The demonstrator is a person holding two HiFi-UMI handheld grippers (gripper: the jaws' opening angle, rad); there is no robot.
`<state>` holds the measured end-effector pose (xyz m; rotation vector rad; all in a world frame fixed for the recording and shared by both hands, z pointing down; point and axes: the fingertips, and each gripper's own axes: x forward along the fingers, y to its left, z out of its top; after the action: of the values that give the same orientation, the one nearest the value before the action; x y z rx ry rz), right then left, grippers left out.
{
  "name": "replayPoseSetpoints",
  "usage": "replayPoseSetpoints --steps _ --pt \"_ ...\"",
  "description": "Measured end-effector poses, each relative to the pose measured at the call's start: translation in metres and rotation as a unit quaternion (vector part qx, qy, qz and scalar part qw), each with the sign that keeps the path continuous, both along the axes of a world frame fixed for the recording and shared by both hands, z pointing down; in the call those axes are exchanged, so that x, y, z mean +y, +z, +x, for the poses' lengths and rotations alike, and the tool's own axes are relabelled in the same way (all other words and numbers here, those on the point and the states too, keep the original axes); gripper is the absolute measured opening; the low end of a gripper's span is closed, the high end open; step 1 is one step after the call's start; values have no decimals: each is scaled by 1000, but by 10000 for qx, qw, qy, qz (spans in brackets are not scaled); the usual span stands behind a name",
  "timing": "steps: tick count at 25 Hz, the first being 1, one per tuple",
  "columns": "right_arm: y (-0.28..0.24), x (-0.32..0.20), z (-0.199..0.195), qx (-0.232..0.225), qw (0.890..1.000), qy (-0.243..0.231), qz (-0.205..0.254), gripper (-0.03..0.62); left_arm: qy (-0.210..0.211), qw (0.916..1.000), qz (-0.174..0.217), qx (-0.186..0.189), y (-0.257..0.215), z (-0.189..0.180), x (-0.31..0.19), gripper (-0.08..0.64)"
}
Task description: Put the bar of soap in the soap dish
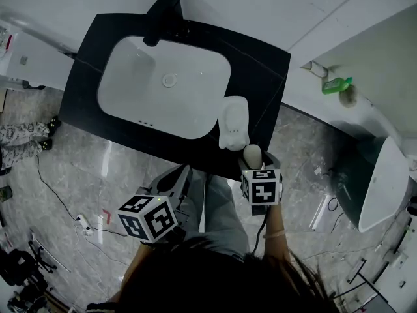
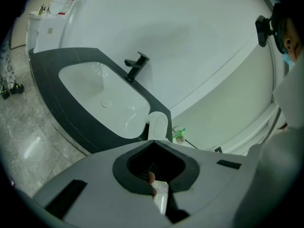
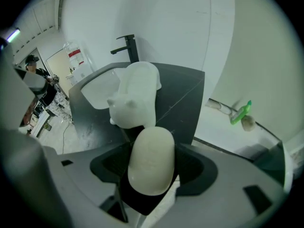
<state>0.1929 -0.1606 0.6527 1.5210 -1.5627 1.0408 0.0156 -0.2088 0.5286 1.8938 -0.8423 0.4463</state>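
Observation:
The pale oval bar of soap (image 1: 252, 154) is at the front edge of the black countertop (image 1: 264, 64), just in front of the white soap dish (image 1: 233, 119). My right gripper (image 1: 253, 164) points steeply down over the soap. In the right gripper view the soap (image 3: 151, 160) fills the gap between the jaws of the right gripper (image 3: 151, 148), which stand wide; I see no pad pressing on it. The dish (image 3: 135, 96) lies right behind it. My left gripper (image 1: 181, 173) hangs in front of the counter, apart from both, its jaws together (image 2: 153, 142) and empty.
A white basin (image 1: 163, 83) with a black faucet (image 1: 163, 15) is set in the countertop, left of the dish. A green bottle (image 1: 337, 85) lies on the ledge at the right. A white toilet (image 1: 381, 188) stands lower right. Cables lie on the marble floor (image 1: 78, 175).

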Motion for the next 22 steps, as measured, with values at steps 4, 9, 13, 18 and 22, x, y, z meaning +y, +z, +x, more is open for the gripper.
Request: replayPoseSetpoints --steps 4,9,13,18,22 --pt "1 -1 1 24 9999 22 -133 290 9 10000 60 34 -5 1 -2 -3" --pt "-5 5 2 -51 9999 103 -90 290 -23 9998 169 88 -16 -3 -6 -3" --pt "-28 1 12 -116 9994 296 99 290 -85 9989 407 224 -35 -4 -17 -3" --pt "-68 -10 21 -147 9979 404 479 290 -14 9965 720 422 -62 4 -26 -3" --pt "-102 -23 24 -117 9960 356 814 290 44 9937 947 597 -85 11 -30 -3"
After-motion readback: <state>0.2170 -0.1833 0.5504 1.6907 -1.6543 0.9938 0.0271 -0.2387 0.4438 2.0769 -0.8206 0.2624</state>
